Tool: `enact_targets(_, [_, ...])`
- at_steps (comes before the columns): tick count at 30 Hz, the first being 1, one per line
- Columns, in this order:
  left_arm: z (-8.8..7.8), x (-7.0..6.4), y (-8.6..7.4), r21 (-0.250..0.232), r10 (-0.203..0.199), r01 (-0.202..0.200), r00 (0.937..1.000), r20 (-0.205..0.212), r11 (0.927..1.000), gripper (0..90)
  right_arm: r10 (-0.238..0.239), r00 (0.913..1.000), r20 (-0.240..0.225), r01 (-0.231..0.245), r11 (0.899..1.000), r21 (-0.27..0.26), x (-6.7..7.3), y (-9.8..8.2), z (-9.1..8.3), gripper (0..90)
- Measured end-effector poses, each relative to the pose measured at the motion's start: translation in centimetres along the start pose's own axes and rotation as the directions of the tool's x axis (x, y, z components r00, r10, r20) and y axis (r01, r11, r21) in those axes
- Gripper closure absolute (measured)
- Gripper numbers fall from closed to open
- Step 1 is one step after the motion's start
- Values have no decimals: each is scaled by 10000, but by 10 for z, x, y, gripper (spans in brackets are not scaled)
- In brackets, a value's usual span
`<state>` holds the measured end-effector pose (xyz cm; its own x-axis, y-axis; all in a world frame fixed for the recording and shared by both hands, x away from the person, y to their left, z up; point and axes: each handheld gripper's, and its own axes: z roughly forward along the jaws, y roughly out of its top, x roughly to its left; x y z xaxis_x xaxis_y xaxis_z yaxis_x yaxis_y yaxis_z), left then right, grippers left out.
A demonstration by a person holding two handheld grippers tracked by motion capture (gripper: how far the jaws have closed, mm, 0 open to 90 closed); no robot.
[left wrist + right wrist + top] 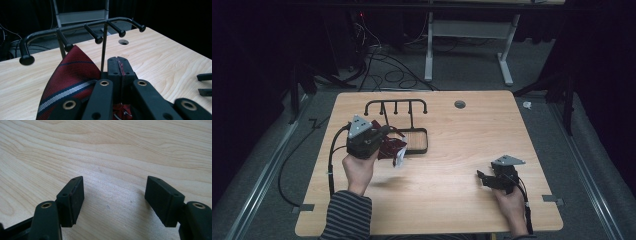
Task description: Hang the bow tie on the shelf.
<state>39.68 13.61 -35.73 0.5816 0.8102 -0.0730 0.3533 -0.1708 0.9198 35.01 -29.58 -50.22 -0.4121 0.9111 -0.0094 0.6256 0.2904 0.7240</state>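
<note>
**Q:** Where the left gripper (379, 136) hangs above the table (452, 195), what do its jaws hold?

**A:** They are pressed fully together on a dark red striped necktie (72, 77); a thin line of its cloth shows between them. It bunches below the gripper, just in front of the black peg rack (82, 26).

**Q:** And the right gripper (484, 178)?

**A:** It sits low near the table's right front corner, well apart from the necktie. Its jaws stand wide apart over bare wood, holding nothing.
</note>
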Motion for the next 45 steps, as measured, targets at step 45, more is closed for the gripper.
enact_targets(45, [43,11,35,-127,-44,32,9954,-955,9999,896,63,10000,-47,-63,10000,14,-1,0,0,332])
